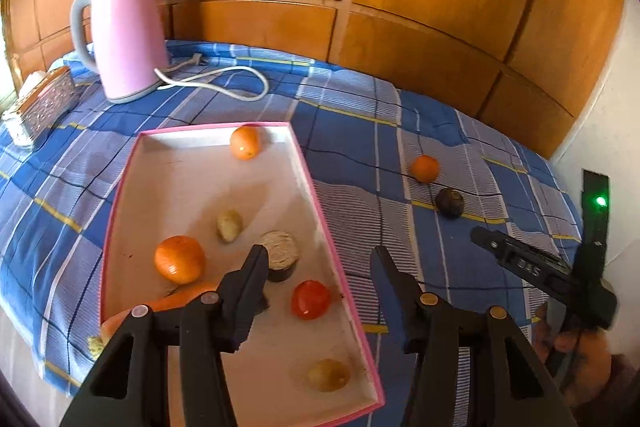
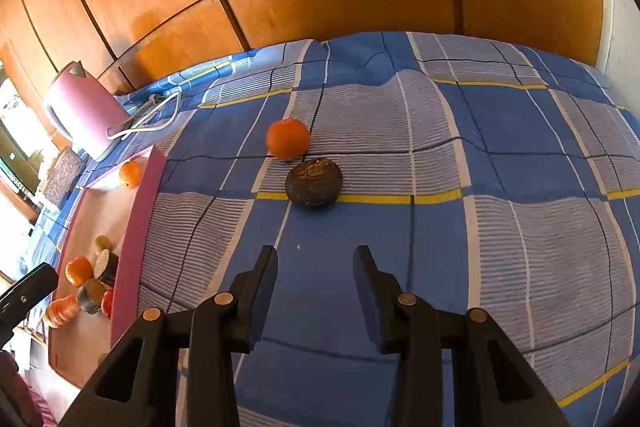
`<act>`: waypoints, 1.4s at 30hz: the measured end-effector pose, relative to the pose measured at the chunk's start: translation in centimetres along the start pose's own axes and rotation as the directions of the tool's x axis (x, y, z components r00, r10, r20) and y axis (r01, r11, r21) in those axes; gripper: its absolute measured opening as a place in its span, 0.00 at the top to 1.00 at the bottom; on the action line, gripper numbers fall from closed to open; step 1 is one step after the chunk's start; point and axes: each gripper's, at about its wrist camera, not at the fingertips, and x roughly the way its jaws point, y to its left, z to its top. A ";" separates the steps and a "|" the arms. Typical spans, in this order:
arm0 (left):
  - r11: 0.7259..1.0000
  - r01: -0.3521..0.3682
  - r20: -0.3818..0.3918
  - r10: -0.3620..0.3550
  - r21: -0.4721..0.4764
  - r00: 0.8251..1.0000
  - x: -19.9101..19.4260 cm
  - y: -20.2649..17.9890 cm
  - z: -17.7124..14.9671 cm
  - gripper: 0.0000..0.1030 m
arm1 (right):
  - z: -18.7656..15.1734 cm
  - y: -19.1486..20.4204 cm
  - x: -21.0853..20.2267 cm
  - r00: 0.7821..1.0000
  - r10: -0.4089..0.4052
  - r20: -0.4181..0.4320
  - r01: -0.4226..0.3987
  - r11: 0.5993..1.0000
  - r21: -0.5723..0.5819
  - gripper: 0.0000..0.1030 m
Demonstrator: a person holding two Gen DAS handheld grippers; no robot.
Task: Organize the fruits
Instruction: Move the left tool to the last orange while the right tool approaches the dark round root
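Nearest the lens, the left gripper (image 1: 320, 251) stands with jaws apart and nothing between them, poised over the near end of the pink-edged tray (image 1: 320, 195); the tray already holds two oranges, a red fruit (image 1: 311, 299), two pale brownish fruits and a dark cut piece; a pink kettle (image 1: 124, 39) stands beyond it on the checked cloth (image 2: 500, 227). Further right, the right gripper (image 2: 316, 255) is likewise released and empty, aimed at two fruits outside the tray: a loose orange (image 2: 288, 139) and, just in front of it and nearly touching, a dark round fruit (image 2: 314, 187) with a rough, cracked top. In my judgement the dark fruit is the nearer candidate; it looks light, firm and dry-skinned, unlikely to slip but liable to roll on the soft cloth; take hold across its widest girth, jaws either side, clear of the orange behind.
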 end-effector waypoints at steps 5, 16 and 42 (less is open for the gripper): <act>0.999 0.021 -0.014 -0.021 0.026 1.000 0.5 -0.9 0.1 0.47 | 1.5 0.8 1.5 1.000 -0.026 0.005 0.027 0.998 -0.049 0.45; 0.997 0.029 -0.041 -0.027 0.067 0.999 1.8 -2.5 0.8 0.45 | 3.3 2.0 5.0 0.993 -0.119 -0.001 0.117 0.978 -0.171 0.63; 0.990 0.095 -0.120 -0.082 0.108 0.989 8.5 -7.8 5.8 0.42 | 3.3 -1.1 3.0 1.000 -0.007 0.023 0.009 0.996 -0.085 0.52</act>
